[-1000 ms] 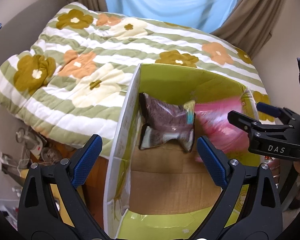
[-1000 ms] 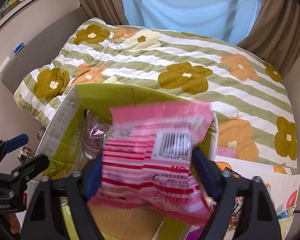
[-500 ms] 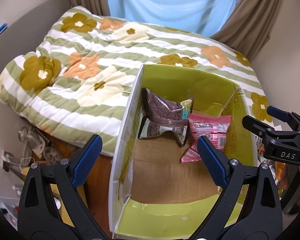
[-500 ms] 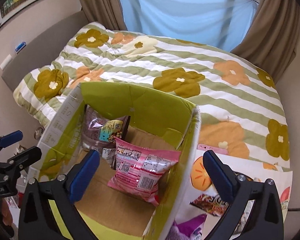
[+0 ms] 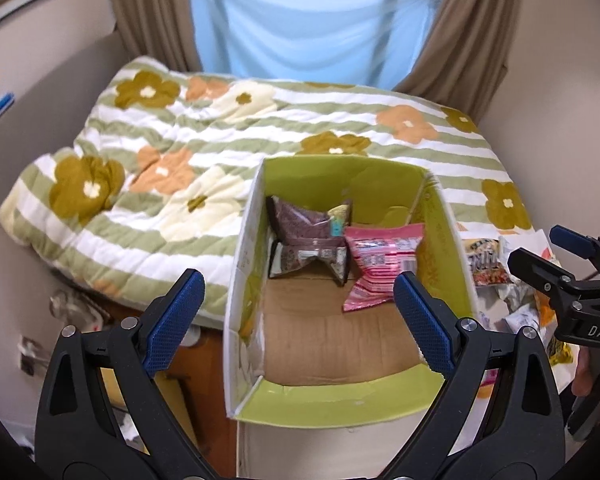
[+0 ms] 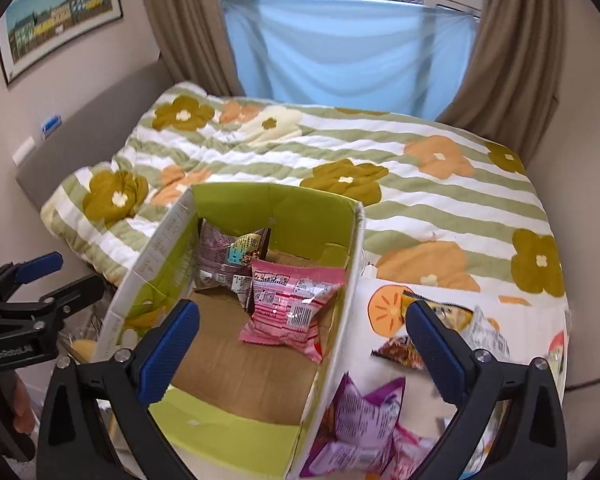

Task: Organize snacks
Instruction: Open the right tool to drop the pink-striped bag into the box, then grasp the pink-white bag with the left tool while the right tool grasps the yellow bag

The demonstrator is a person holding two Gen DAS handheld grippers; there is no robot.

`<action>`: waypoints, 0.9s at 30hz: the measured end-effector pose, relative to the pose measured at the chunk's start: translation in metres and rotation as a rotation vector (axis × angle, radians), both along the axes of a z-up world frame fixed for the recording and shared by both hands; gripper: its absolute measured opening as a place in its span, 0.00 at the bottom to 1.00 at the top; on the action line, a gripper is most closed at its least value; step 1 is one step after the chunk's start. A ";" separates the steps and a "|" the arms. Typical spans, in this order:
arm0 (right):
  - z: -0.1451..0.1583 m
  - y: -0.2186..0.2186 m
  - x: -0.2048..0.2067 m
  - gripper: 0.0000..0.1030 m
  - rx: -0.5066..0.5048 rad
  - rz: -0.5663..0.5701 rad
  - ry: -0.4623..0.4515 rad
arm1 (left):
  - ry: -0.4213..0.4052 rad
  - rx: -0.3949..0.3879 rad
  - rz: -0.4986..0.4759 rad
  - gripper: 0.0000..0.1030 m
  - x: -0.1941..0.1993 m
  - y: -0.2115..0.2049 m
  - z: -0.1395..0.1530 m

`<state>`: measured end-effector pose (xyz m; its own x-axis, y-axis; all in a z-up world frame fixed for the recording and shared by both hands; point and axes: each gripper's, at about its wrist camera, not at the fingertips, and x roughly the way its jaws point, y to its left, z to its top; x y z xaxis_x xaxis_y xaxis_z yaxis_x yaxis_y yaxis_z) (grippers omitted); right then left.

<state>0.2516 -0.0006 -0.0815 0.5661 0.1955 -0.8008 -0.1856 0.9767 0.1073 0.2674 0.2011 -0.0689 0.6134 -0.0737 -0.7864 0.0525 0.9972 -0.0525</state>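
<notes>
pink snack bag [image 6: 290, 312] in box [image 6: 300, 208], tongs [image 6: 302, 344] empty

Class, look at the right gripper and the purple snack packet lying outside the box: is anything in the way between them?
Nothing visible blocks it. The right gripper is open and empty, and the purple snack packet lies uncovered beside the box, just below the gripper.

A quilt [image 5: 228, 152] with green and white stripes and mustard, orange and cream flowers covers the bed. Behind it a pale blue cloth [image 6: 348, 52] hangs across the window between brown curtains [image 6: 180, 20]. A framed landscape picture [image 6: 60, 12] hangs on the left wall
</notes>
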 end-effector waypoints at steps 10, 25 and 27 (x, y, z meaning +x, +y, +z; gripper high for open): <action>0.009 -0.075 -0.053 1.00 0.037 -0.120 -0.040 | -0.037 -0.007 -0.110 0.92 -0.035 -0.086 0.013; -0.011 -0.249 -0.146 1.00 0.028 -0.230 -0.006 | 0.071 -0.054 -0.252 0.92 -0.092 -0.278 -0.037; -0.020 -0.264 -0.155 1.00 0.026 -0.240 0.010 | 0.109 -0.063 -0.255 0.92 -0.094 -0.293 -0.054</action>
